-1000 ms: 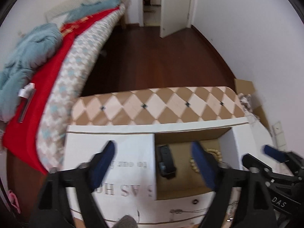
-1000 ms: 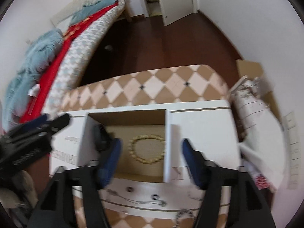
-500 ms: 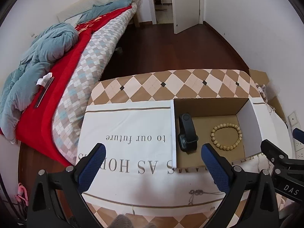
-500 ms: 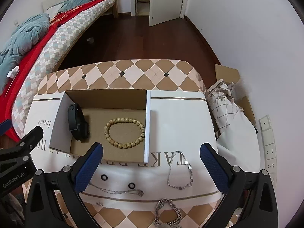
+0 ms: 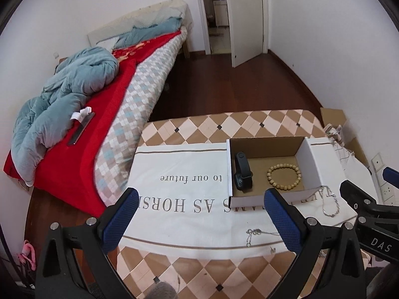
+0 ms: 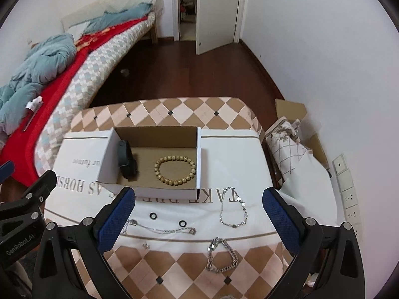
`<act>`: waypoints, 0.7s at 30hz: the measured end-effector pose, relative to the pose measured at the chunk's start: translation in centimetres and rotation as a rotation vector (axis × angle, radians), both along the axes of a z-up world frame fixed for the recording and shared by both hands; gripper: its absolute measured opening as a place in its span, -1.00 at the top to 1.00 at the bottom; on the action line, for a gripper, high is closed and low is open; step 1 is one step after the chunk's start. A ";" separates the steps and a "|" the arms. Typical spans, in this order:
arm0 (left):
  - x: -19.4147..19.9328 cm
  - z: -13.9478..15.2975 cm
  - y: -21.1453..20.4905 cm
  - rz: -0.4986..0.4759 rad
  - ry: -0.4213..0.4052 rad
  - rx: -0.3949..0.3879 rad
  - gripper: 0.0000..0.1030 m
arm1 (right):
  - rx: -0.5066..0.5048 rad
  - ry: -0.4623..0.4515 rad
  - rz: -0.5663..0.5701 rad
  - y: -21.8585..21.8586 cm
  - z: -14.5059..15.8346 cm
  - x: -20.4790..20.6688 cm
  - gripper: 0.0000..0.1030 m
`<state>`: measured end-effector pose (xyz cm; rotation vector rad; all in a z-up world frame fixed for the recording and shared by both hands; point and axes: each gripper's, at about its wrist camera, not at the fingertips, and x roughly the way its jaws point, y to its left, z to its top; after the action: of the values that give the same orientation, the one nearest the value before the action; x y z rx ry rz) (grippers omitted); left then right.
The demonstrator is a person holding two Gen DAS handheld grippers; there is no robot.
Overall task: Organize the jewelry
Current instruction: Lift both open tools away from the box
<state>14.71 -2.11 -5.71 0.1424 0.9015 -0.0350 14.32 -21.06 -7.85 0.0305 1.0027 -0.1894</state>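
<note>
An open cardboard box (image 6: 198,159) (image 5: 309,159) stands on a white printed cloth (image 6: 232,154). In it lie a black wristband (image 6: 126,160) (image 5: 242,170) and a wooden bead bracelet (image 6: 175,170) (image 5: 284,177). On the cloth in front lie a thin silver chain (image 6: 233,210), a fine necklace (image 6: 162,229), two small black rings (image 6: 152,215) (image 6: 182,223), a small earring (image 6: 146,246) and a chunky silver bracelet (image 6: 222,255). My left gripper (image 5: 199,221) and right gripper (image 6: 198,218) are open, empty, held above the table's near edge.
The table carries a brown and cream checked cover (image 6: 179,109). A bed with a red blanket (image 5: 82,129) and a blue quilt stands to the left. A patterned bag (image 6: 286,139) and flat cardboard lie at the right by the wall. A door (image 5: 247,17) stands open beyond.
Both grippers have risen and drawn back from the box. They were low over it a second ago; now the whole table and the loose jewelry in front show.
</note>
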 end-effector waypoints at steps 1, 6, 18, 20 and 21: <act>-0.4 0.4 0.1 -0.001 -0.006 -0.003 -0.99 | -0.002 -0.016 0.001 0.3 0.7 -0.8 -1.00; -3.0 2.5 0.6 -0.011 -0.038 -0.023 -0.99 | 0.010 -0.062 0.008 1.0 3.1 -3.2 -1.00; -6.5 4.9 2.0 0.020 -0.079 -0.045 -0.99 | 0.045 -0.137 0.031 2.0 6.7 -7.5 -1.00; -6.8 4.7 2.1 0.030 -0.081 -0.041 -0.99 | 0.052 -0.143 0.023 1.8 6.8 -8.1 -1.00; -7.0 4.4 2.1 0.036 -0.077 -0.037 -0.99 | 0.065 -0.145 0.021 1.6 6.8 -8.3 -1.00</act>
<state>7.74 0.01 -1.28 0.0928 0.8262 -0.0123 6.02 -19.46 -1.07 0.0919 0.8641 -0.1334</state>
